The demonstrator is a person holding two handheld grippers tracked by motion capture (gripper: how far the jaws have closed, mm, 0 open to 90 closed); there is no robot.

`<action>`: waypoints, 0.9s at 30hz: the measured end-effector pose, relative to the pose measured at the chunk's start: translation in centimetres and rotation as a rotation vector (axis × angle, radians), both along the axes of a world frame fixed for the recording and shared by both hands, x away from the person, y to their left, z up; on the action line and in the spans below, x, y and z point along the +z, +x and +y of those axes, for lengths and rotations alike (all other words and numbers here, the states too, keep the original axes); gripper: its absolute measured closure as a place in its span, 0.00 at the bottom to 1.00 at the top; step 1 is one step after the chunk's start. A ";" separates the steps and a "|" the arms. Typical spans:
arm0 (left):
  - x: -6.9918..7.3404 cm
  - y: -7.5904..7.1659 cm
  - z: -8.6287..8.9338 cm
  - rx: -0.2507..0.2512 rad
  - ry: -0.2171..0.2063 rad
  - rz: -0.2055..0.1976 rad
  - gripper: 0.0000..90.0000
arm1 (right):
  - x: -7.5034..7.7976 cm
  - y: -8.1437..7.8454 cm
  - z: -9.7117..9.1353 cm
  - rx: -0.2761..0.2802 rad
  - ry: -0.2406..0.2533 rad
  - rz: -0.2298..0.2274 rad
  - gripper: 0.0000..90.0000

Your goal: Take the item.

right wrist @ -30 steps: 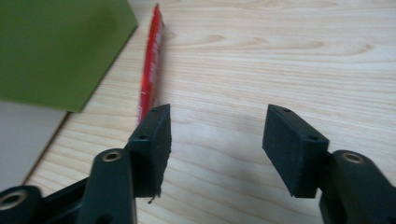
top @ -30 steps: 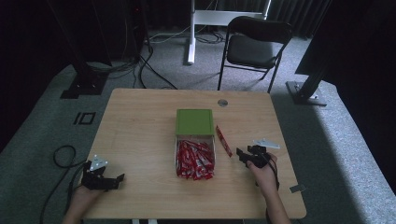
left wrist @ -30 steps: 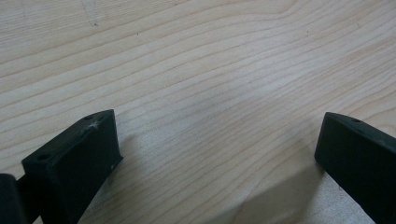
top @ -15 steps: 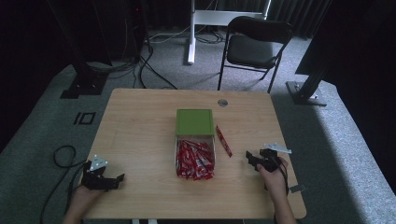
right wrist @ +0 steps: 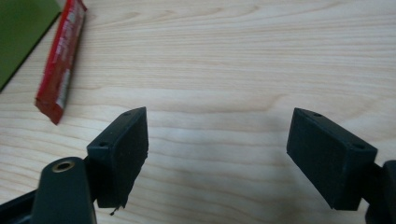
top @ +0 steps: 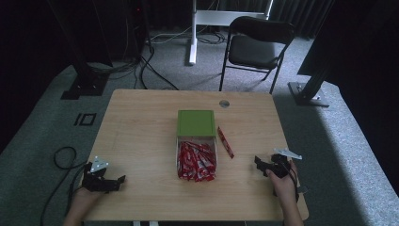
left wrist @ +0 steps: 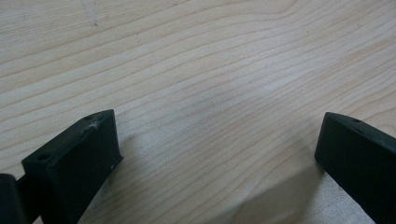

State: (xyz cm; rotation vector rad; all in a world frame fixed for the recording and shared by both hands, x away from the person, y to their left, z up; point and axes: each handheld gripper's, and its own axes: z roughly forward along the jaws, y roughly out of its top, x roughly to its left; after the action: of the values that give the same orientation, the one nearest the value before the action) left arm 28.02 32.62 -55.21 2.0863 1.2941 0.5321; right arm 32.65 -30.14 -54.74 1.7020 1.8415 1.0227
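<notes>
A light wood table (top: pixel 141 127) w/ a round grommet hole (top: pixel 224 103) is set on grey carpet (top: pixel 339 141). A black folding chair (top: pixel 256 47) is placed behind it, beside a white stand post (top: pixel 192 33). Cables (top: pixel 141 70) are strewn btwn dark frames; the bkgd is left unlit.

The left gripper (left wrist: pixel 217 154) hangs low over the table (left wrist: pixel 201 70), jaws wide apart with nothing between them. One jaw rises from the lower left corner of the view, the other from the lower right. Bare pale wood grain lies between and beyond them.
</notes>
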 end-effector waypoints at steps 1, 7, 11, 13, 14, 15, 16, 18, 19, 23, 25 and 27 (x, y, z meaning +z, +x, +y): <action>0.0 0.0 0.0 0.000 0.000 0.000 0.01 | 0.0 -0.2 -0.2 -0.004 0.000 0.002 0.22; 0.0 0.0 0.0 0.000 0.000 0.000 0.01 | -0.2 -1.0 -1.1 -0.031 -0.013 0.025 0.21; 0.0 0.0 0.0 0.000 0.000 0.000 0.01 | -0.5 -1.6 -1.8 -0.060 -0.022 0.039 0.20; 0.0 0.0 0.0 0.000 0.000 0.000 0.01 | -0.5 -1.8 -2.0 -0.064 -0.021 0.042 0.20; 0.0 0.0 0.0 0.000 0.000 0.000 0.01 | -0.6 -1.9 -2.2 -0.070 -0.021 0.041 0.20; 0.0 0.0 0.0 0.000 0.000 0.000 0.01 | -0.6 -2.3 -2.5 -0.083 -0.034 0.041 0.20; 0.0 0.0 0.0 0.000 0.000 0.000 0.01 | -0.7 -2.5 -2.6 -0.089 -0.037 0.040 0.20; 0.0 0.0 0.0 0.000 0.000 0.000 0.01 | -0.7 -2.7 -2.8 -0.096 -0.041 0.045 0.18; 0.0 0.0 0.0 0.000 0.000 0.000 0.01 | -0.7 -2.9 -2.9 -0.099 -0.050 0.046 0.18; 0.0 0.0 0.0 0.000 0.000 0.000 0.01 | -0.6 -3.4 -3.0 -0.110 -0.070 0.039 0.18; 0.0 0.0 0.0 0.000 0.000 0.000 0.01 | -0.6 -3.6 -3.0 -0.108 -0.074 0.037 0.18; 0.0 0.0 0.0 0.000 0.000 0.000 0.01 | -0.7 -4.2 -2.9 -0.105 -0.086 0.042 0.18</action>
State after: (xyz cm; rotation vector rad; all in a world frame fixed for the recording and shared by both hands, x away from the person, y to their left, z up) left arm 28.02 32.62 -55.21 2.0862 1.2939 0.5323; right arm 28.44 -33.00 -55.48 1.7615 1.7745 0.8589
